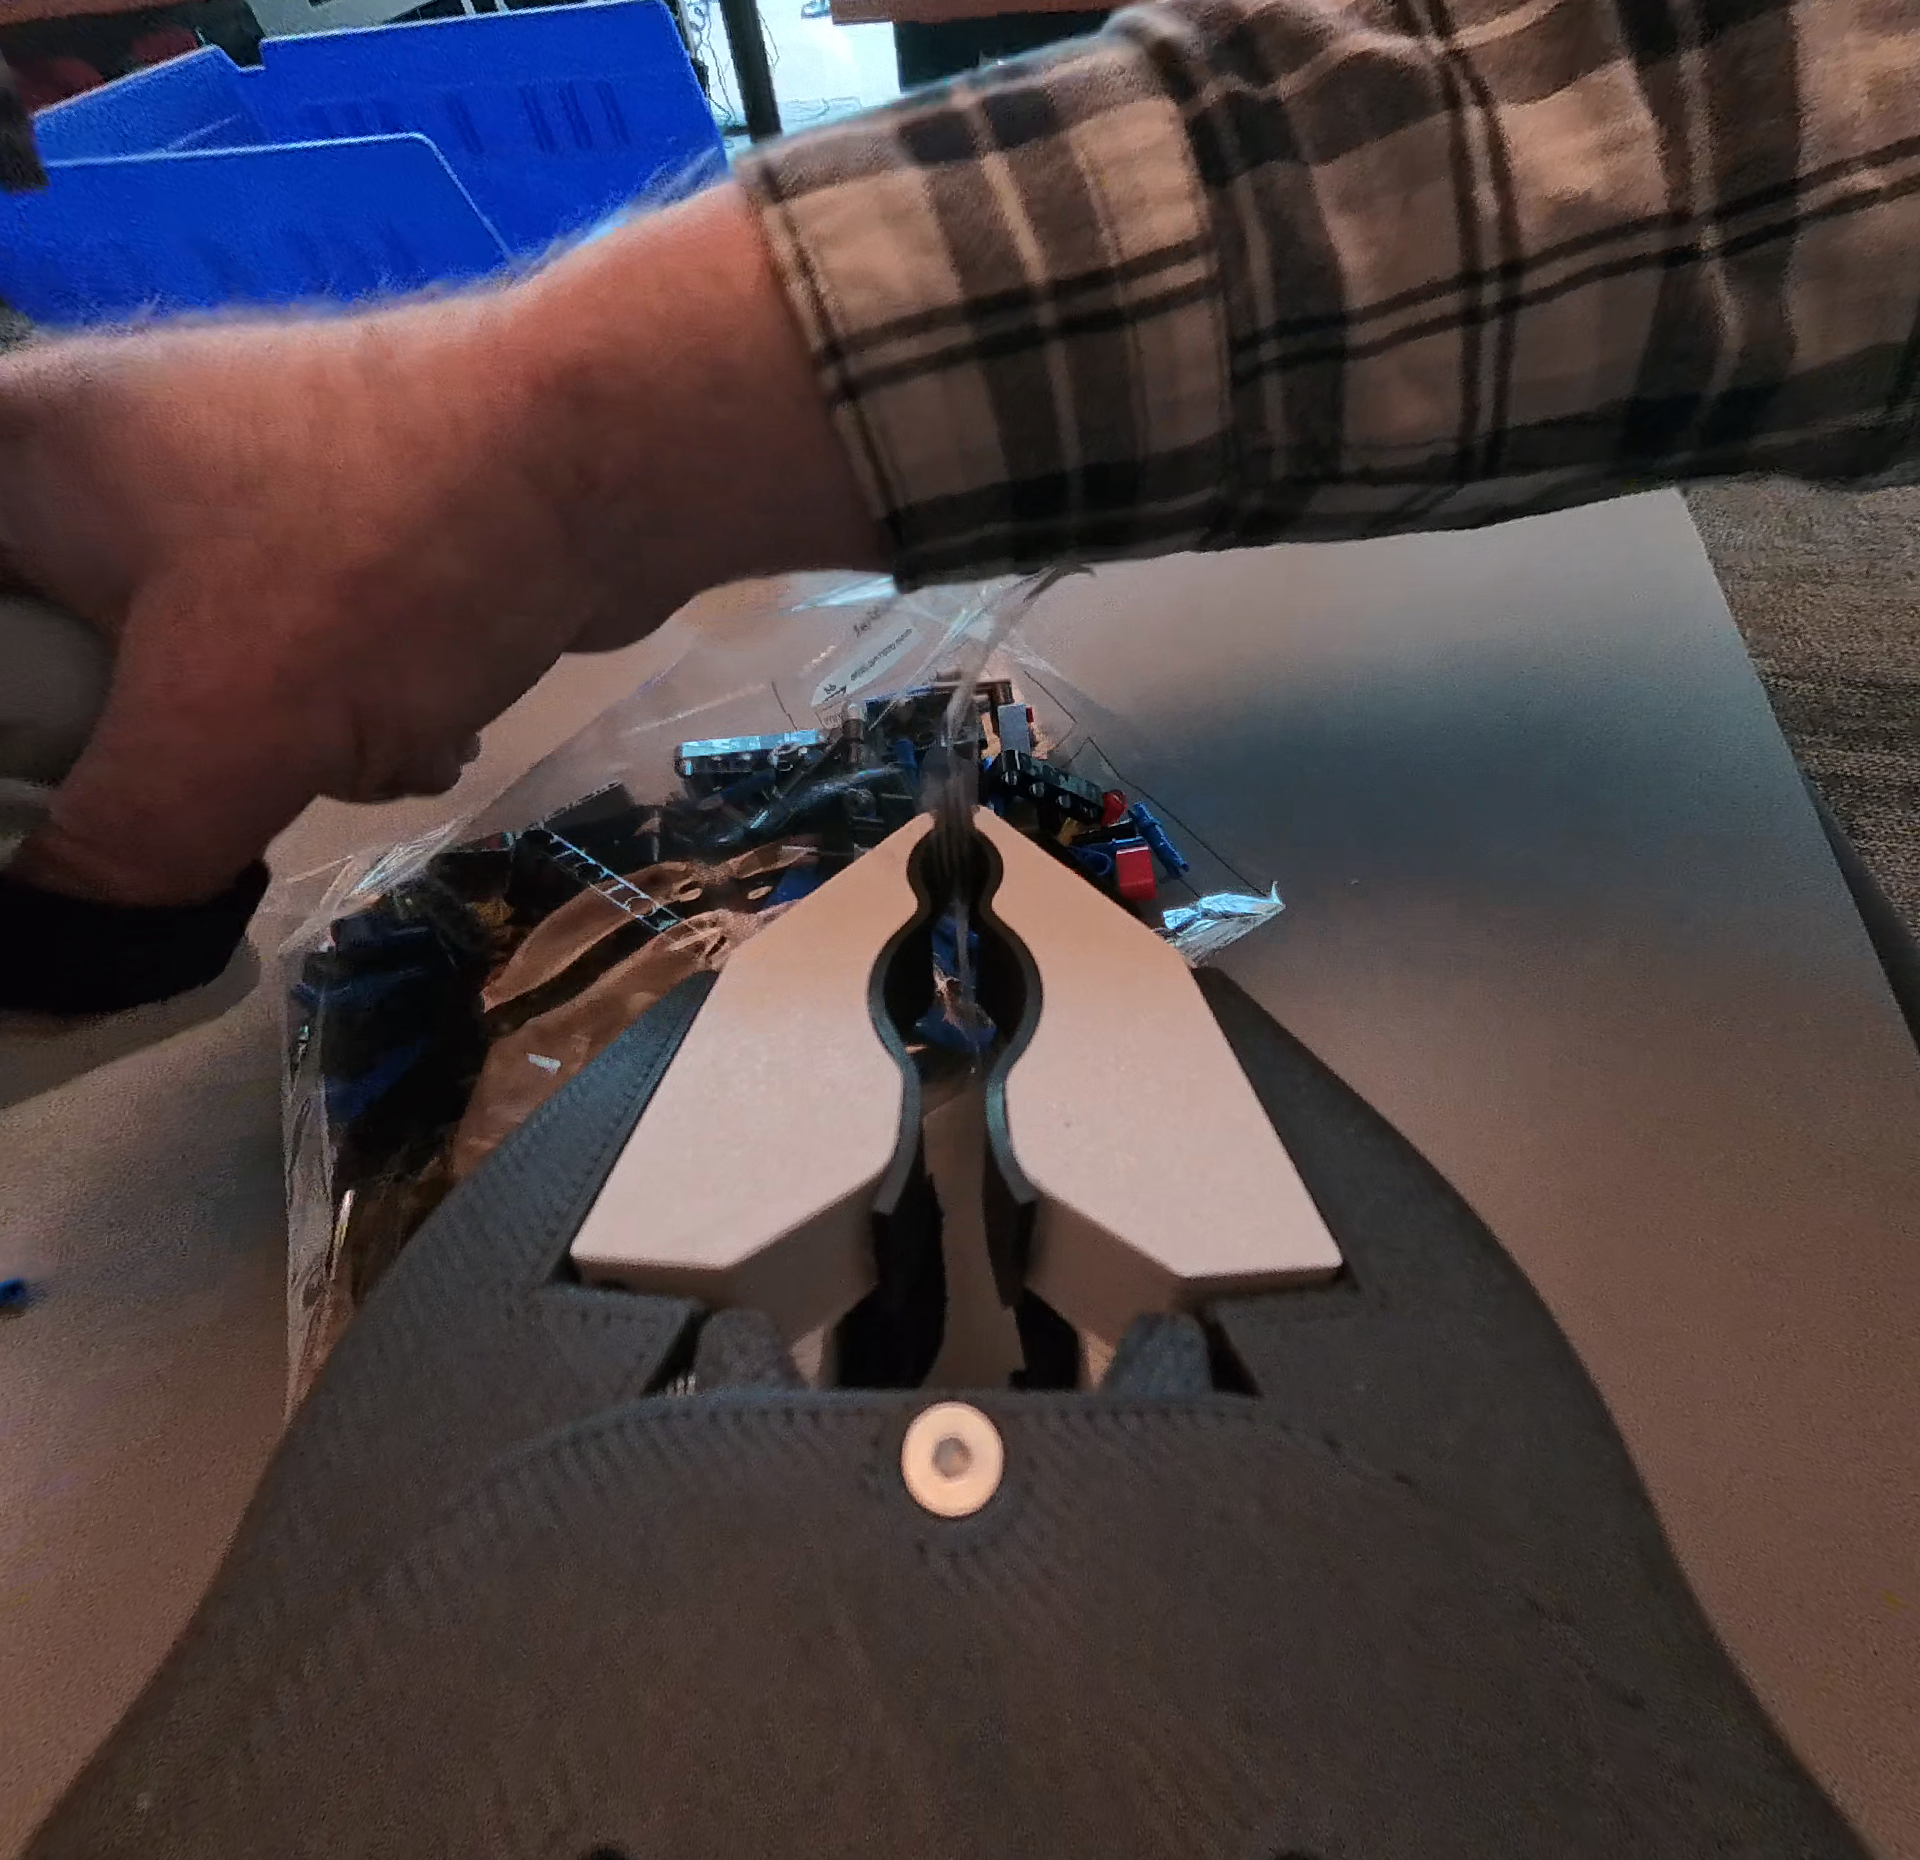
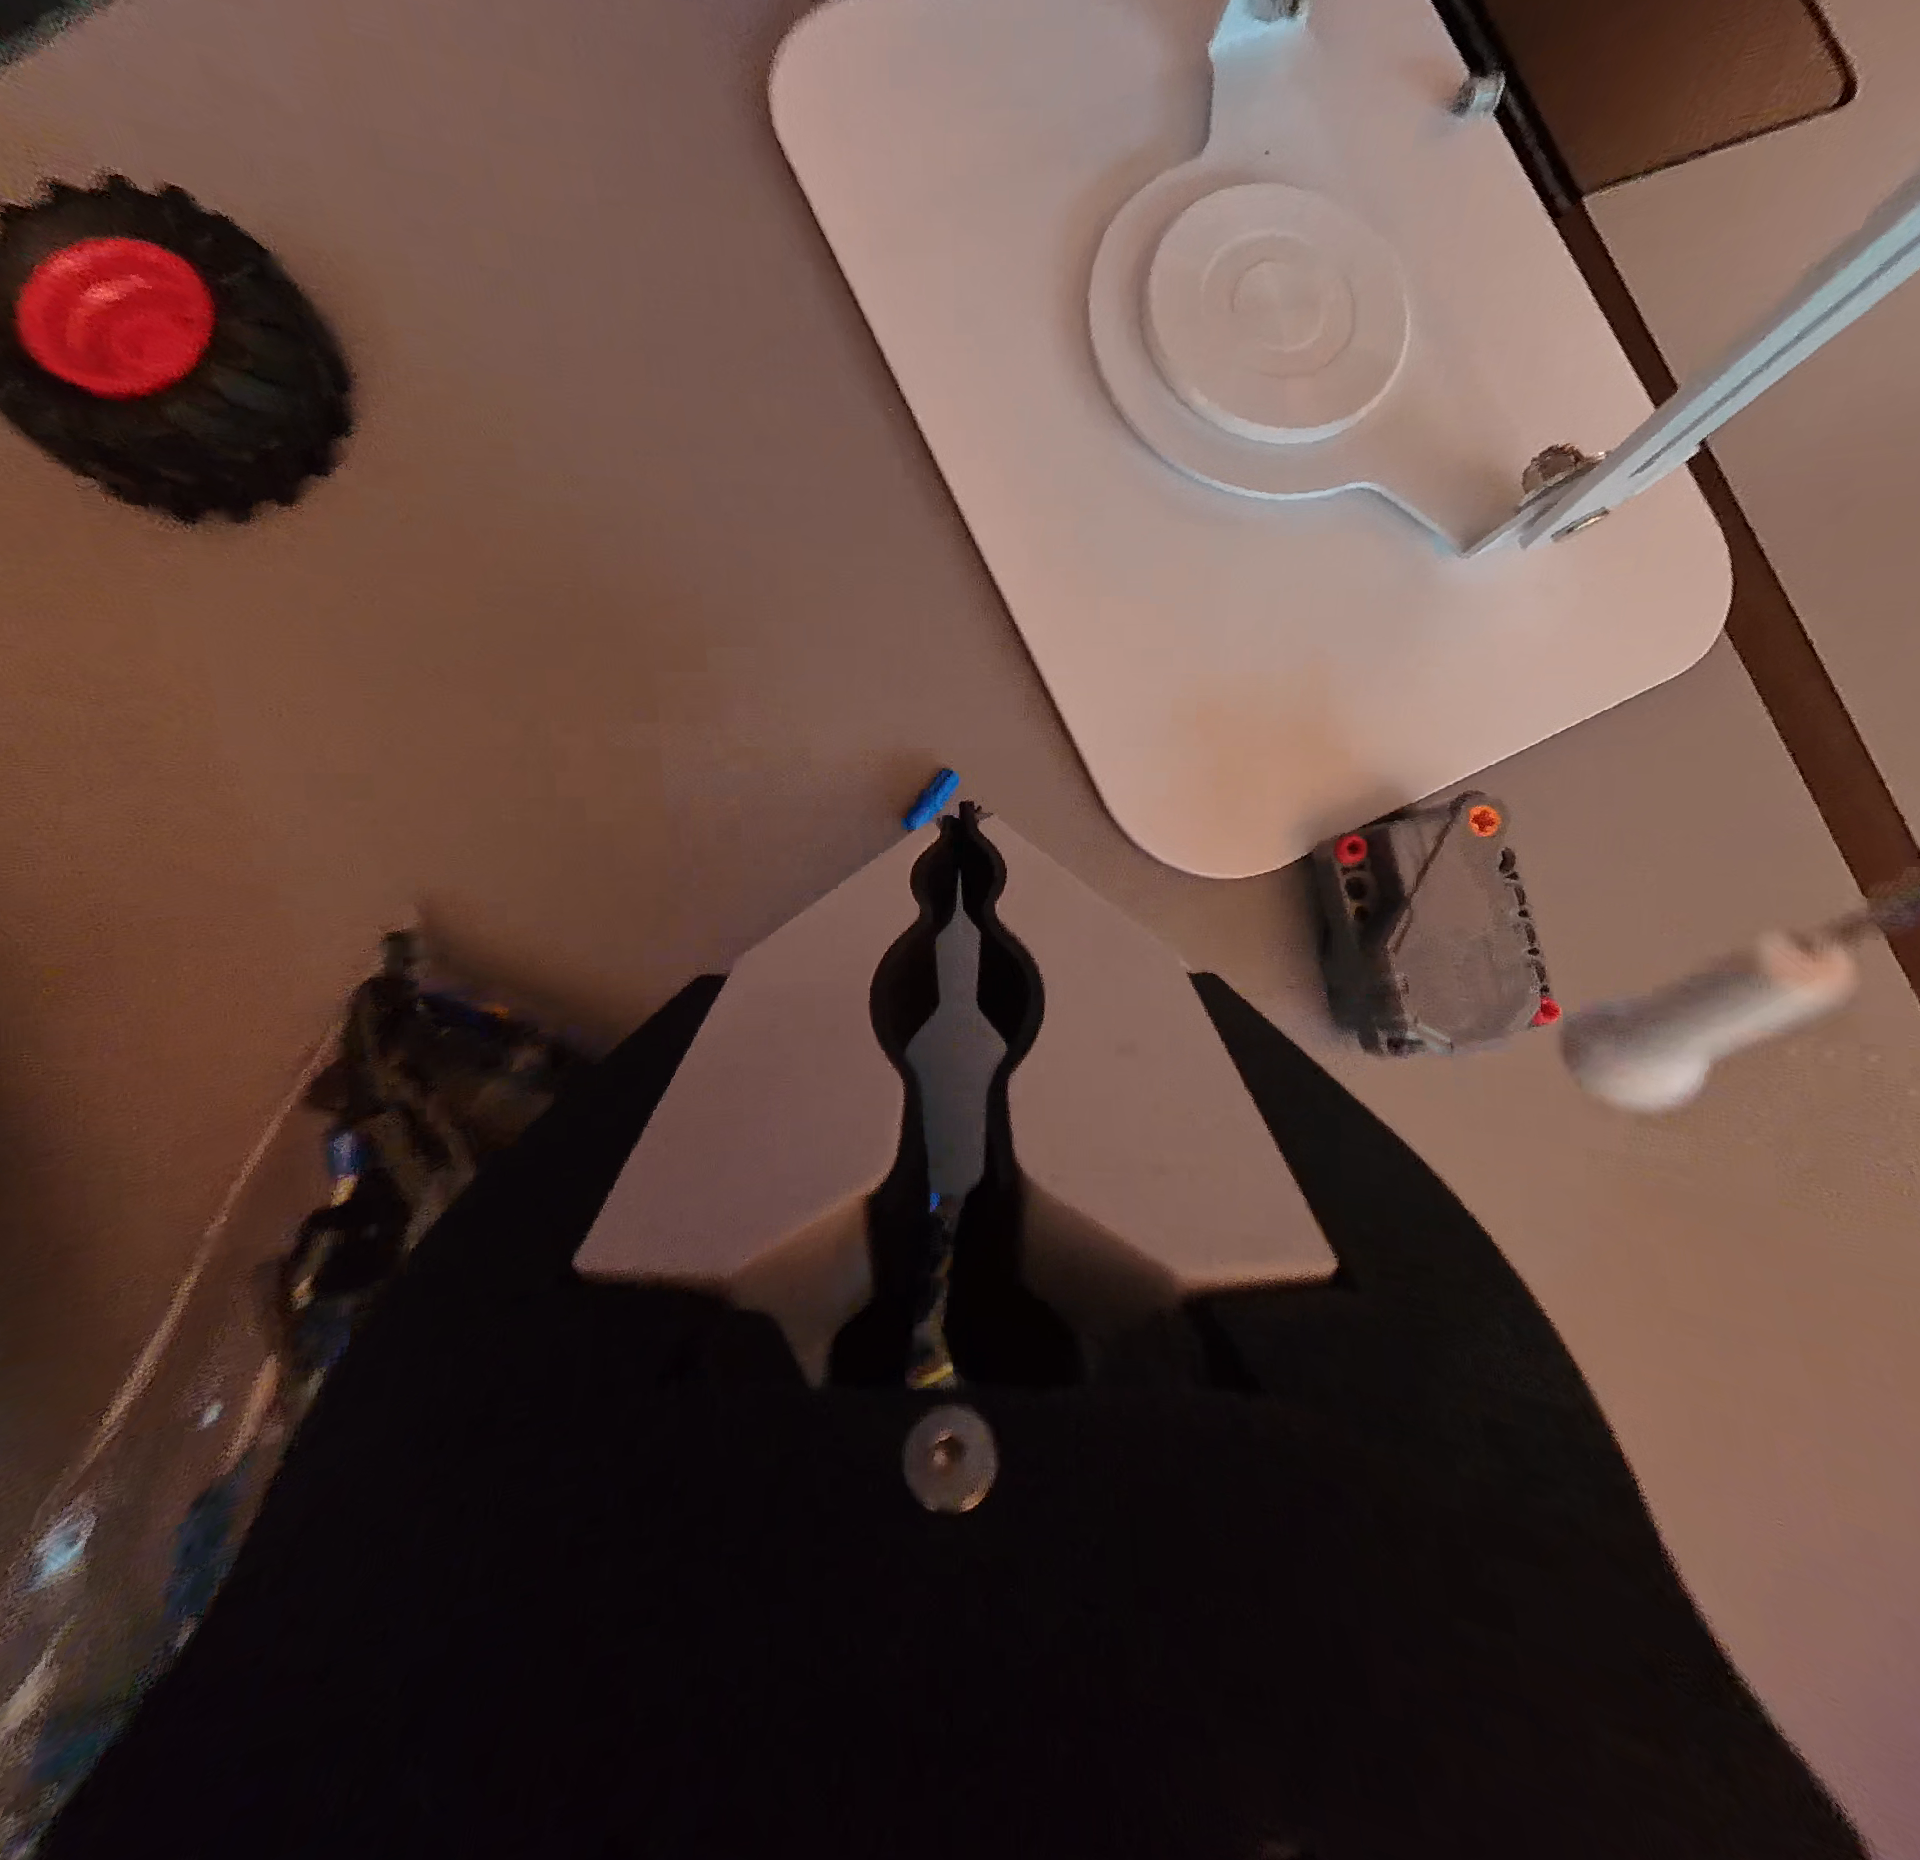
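My left gripper is shut on a fold of a clear plastic bag that lies on the table. The film runs up between the fingers. The bag holds several black, blue and red toy building pieces. A person's hand in a plaid sleeve reaches across above the bag towards the left. My right gripper points down at the table with its fingers closed together. Its tips are right beside a small blue pin lying on the table. The bag shows blurred at the lower left of that view.
A white flat stand base with a metal arm lies ahead of the right gripper. Beside it are a grey block assembly with red pins and a blurred white plug. A black tyre with a red hub lies left. Blue bins stand beyond. Left tips to right tips: about 20 centimeters.
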Demonstrator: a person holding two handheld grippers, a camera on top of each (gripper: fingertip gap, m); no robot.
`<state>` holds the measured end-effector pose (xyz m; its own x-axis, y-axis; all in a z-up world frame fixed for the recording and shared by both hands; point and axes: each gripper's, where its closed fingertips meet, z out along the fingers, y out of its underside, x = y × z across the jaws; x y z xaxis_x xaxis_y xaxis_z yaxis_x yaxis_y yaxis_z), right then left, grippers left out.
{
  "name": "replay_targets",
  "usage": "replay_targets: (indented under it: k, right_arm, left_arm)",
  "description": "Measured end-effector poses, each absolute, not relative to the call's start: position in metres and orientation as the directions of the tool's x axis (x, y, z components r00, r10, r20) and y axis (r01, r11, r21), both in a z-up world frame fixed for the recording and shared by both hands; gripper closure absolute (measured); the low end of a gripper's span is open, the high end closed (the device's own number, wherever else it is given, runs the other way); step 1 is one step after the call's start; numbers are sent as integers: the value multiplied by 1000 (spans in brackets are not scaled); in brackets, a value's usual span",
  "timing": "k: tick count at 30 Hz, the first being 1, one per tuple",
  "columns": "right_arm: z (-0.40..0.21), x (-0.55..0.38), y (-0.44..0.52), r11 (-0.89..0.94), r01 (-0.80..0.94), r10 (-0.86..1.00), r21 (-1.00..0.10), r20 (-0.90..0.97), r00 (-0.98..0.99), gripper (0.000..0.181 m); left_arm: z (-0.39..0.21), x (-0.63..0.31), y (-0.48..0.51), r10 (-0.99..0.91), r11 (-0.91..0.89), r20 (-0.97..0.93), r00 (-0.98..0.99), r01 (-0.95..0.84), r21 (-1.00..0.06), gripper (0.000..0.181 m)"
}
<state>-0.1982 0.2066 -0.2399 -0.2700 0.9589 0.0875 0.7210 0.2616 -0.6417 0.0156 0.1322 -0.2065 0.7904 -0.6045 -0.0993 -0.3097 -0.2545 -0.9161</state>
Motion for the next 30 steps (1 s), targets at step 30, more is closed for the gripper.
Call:
replay_targets:
  k: [30]
  right_arm:
    - [-250, -229, 171, 316, 723, 927, -615, 38, -373, 178]
  left_arm:
    - [-208, 18, 132, -611, -249, -120, 783, -333, -909, 181]
